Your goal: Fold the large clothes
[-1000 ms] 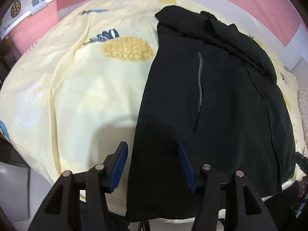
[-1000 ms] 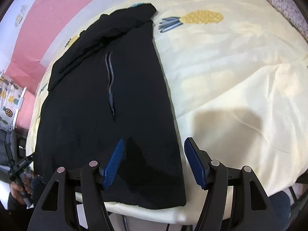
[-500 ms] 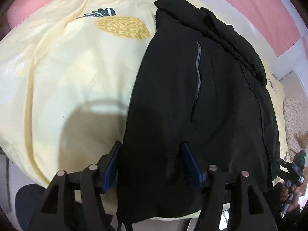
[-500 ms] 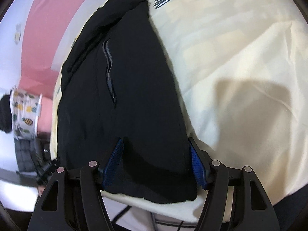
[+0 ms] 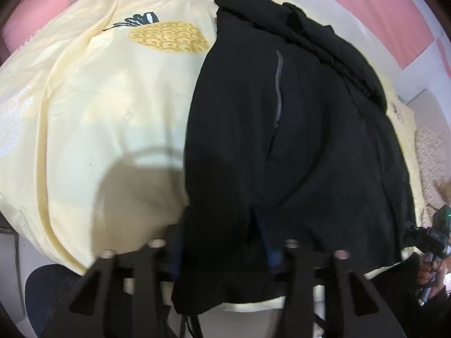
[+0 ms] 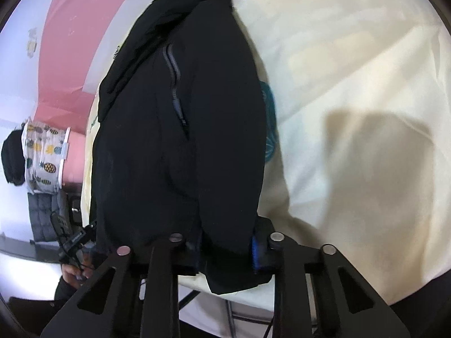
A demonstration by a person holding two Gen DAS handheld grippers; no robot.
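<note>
A black jacket [image 5: 282,146] lies lengthwise on a yellow pineapple-print sheet [image 5: 98,98], its near hem at both tongs and its collar end far ahead of them. A grey zipper [image 5: 278,90] runs along the jacket ahead of the left tongs.

The left tongs [image 5: 222,242] are closing, with the hem's left corner bunched between the jaws and gripped. The right tongs [image 6: 225,242] are also closing, pinching the hem's right corner.

Bare sheet lies left of the left tongs and right of the right tongs [image 6: 352,112].
</note>
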